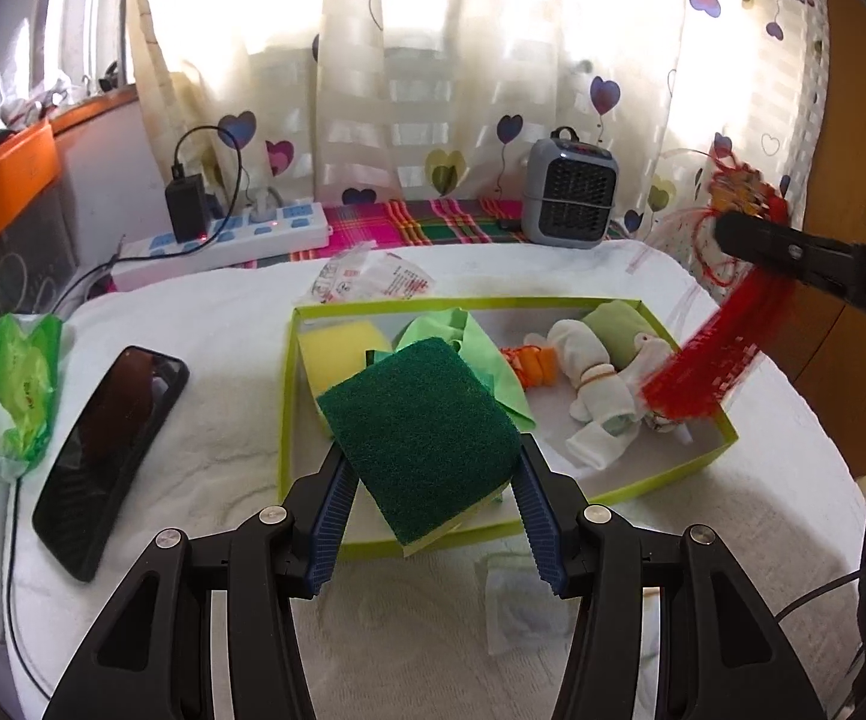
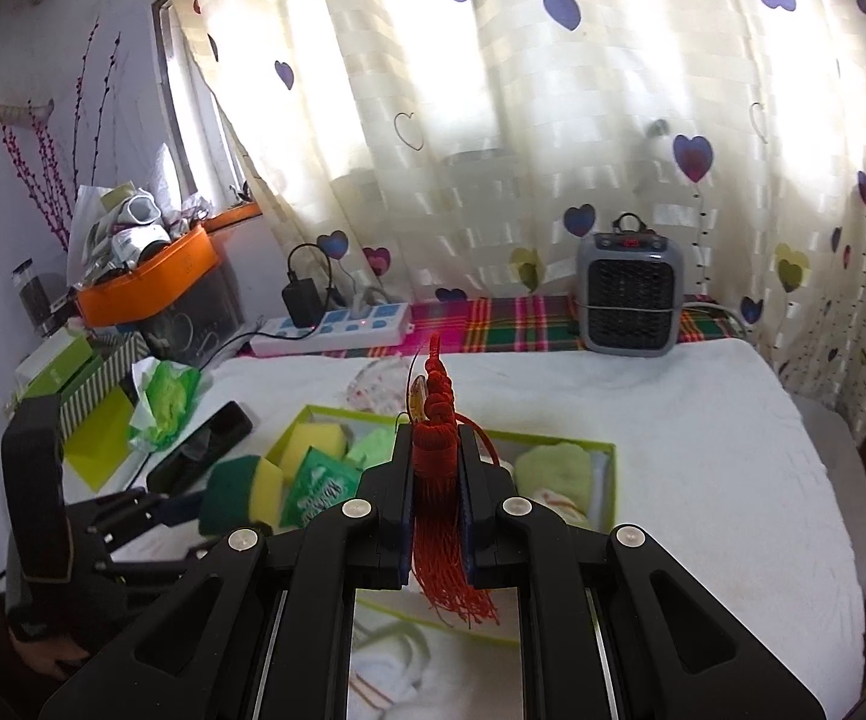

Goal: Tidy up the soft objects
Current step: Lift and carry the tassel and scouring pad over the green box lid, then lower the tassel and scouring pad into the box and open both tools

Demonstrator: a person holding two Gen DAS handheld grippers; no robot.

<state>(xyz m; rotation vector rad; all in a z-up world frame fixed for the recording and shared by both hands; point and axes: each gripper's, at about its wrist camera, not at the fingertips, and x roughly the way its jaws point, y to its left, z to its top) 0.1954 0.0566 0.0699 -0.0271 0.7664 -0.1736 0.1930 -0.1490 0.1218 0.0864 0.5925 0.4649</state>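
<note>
A: Sponge [image 1: 421, 432], green side up, sits between the blue pads of your left claw [image 1: 430, 516], jaws wide and pressing its edges. It hangs over the near left part of the green box [image 1: 697, 462], low in the middle of the left wrist frame.

B: And your right claw [image 2: 438, 474]?

A: Closed tight on the red tassel [image 2: 442, 516], just below its knot; the fringe dangles over the box's right end, at the right of the left wrist frame.

B: What could go wrong?

A: Your sponge grip is at one end only, so a tilt could let it slip out onto the tabletop [image 1: 205, 432]. The fringe could brush the white socks [image 1: 595, 384] or catch on the box's rim if you lower it at a slant.

B: Count for me.

A: One box. Two sponges: the held one and a yellow sponge [image 1: 337, 354] inside. One tassel, one light green cloth [image 1: 481, 348], one phone [image 1: 109, 456] at the left. The socks are bundled; I can't count them.
</note>
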